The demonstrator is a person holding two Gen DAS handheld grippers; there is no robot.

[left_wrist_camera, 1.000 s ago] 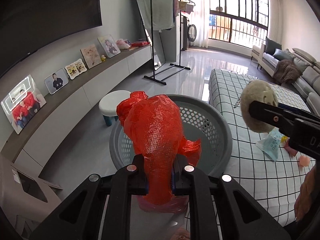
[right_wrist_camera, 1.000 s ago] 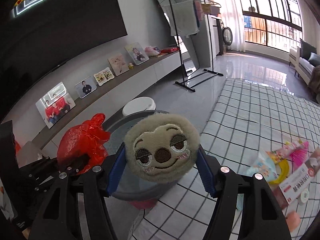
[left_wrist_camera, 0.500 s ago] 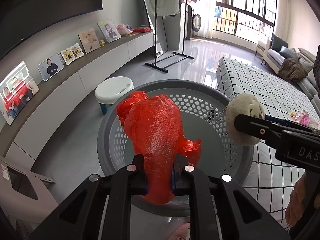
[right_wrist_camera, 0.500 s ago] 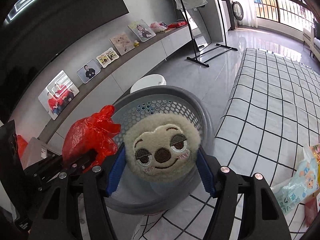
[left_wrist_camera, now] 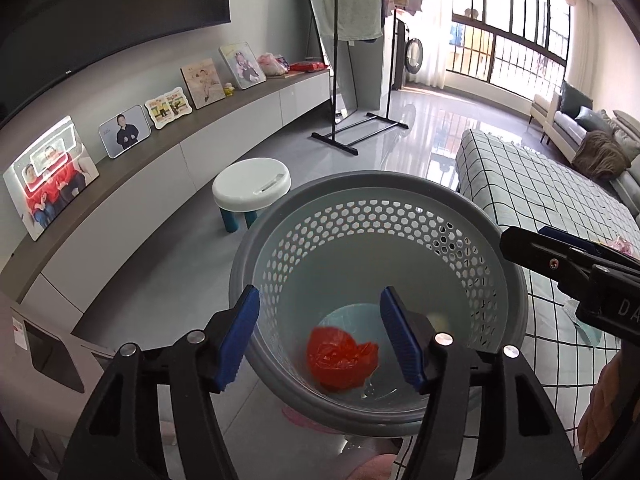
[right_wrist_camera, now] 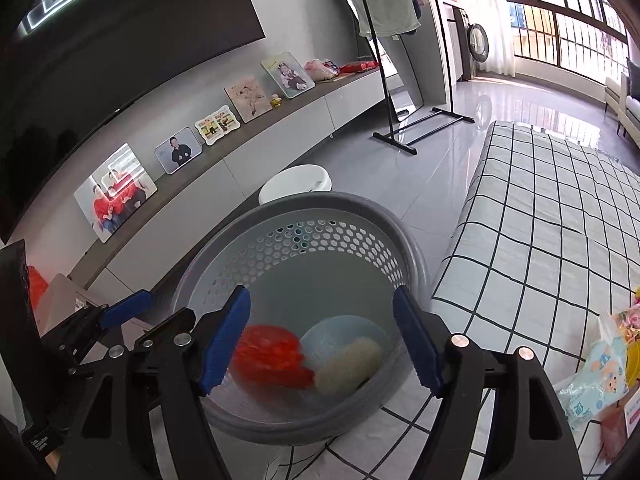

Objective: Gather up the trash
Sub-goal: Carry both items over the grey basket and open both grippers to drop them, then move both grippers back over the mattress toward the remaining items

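Note:
A grey perforated basket (left_wrist_camera: 400, 188) stands on the floor beside the checked mat; it also shows in the right wrist view (right_wrist_camera: 280, 208). A crumpled red plastic bag (left_wrist_camera: 342, 360) lies at its bottom, blurred in the right wrist view (right_wrist_camera: 272, 354). A beige plush toy (right_wrist_camera: 348, 366) lies next to the bag. My left gripper (left_wrist_camera: 320, 338) is open and empty above the basket mouth. My right gripper (right_wrist_camera: 322, 338) is open and empty above the basket too, and its finger shows at the right of the left wrist view (left_wrist_camera: 560, 260).
A white stool (left_wrist_camera: 251, 188) stands behind the basket. A checked mat (right_wrist_camera: 560, 216) lies to the right with snack packets (right_wrist_camera: 600, 364) on its near edge. A long low cabinet with photo frames (left_wrist_camera: 124, 130) runs along the left wall. A clothes rack (left_wrist_camera: 360, 80) stands further back.
Both grippers opened over the basket. The red bag dropped from the left one and the plush toy from the right one; both now lie inside the basket.

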